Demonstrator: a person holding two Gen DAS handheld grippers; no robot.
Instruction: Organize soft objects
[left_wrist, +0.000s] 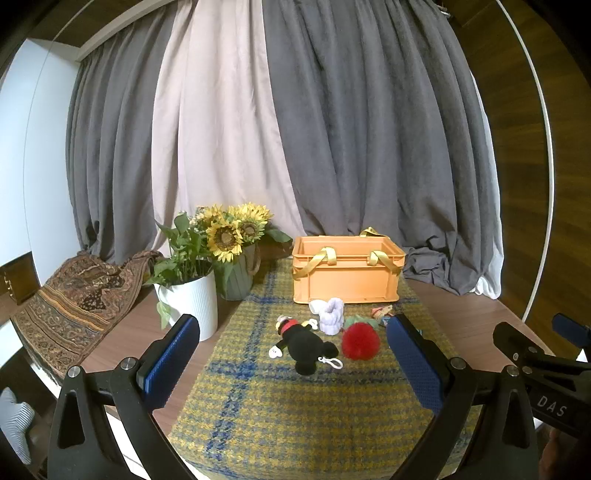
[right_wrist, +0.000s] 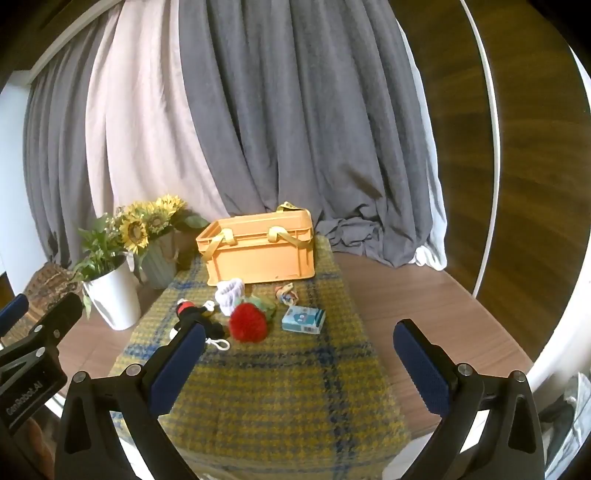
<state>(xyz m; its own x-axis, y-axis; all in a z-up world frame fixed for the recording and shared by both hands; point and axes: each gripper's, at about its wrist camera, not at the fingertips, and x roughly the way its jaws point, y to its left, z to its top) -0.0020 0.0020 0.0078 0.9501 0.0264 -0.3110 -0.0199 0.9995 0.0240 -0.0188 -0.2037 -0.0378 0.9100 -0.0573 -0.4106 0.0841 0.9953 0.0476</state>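
An orange crate with yellow handles stands at the back of a yellow-blue plaid mat; it also shows in the right wrist view. In front of it lie a black mouse plush, a red fuzzy strawberry plush, a pale lilac knitted item, a small colourful cloth piece and a teal tissue pack. My left gripper is open and empty, near the plush toys. My right gripper is open and empty, short of the toys.
A white pot with a green plant and a green vase of sunflowers stand left of the mat. A patterned brown cloth lies at far left. Grey and beige curtains hang behind. The wooden table extends to the right.
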